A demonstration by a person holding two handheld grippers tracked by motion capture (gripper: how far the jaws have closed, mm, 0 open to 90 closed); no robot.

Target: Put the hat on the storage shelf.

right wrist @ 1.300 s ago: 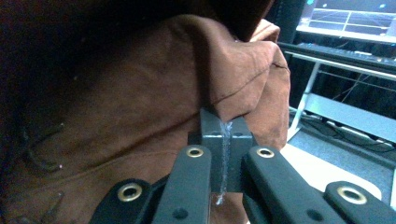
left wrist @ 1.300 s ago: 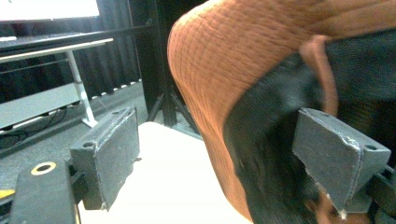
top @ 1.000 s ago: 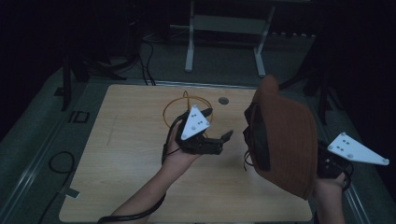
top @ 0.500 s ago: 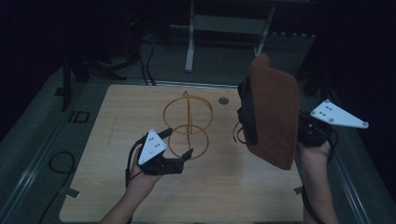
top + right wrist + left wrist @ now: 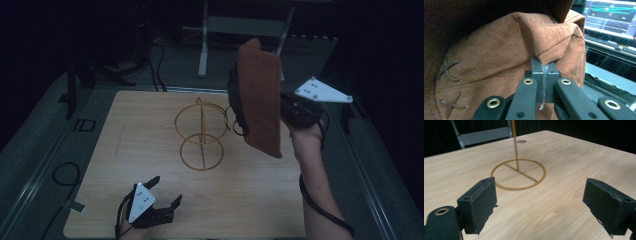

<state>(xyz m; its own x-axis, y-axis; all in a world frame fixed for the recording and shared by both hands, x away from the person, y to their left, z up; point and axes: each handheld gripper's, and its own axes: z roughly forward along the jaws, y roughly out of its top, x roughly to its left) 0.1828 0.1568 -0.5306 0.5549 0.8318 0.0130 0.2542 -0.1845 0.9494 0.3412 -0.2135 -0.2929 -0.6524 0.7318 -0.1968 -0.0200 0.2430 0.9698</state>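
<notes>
Holding the brown hat [image 5: 260,95] by a pinched fold of its brim, your right tongs [image 5: 544,75] are clamped tight, keeping it in the air above the tabletop's [image 5: 280,200] right side, just beside the wire stand [image 5: 201,132]. Your left tongs [image 5: 544,202] sit low near the front edge, spread wide with nothing between them.

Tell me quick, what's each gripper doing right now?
Left gripper: open, holding nothing, low over the table.
Right gripper: shut on the brown hat, held up in the air.
</notes>
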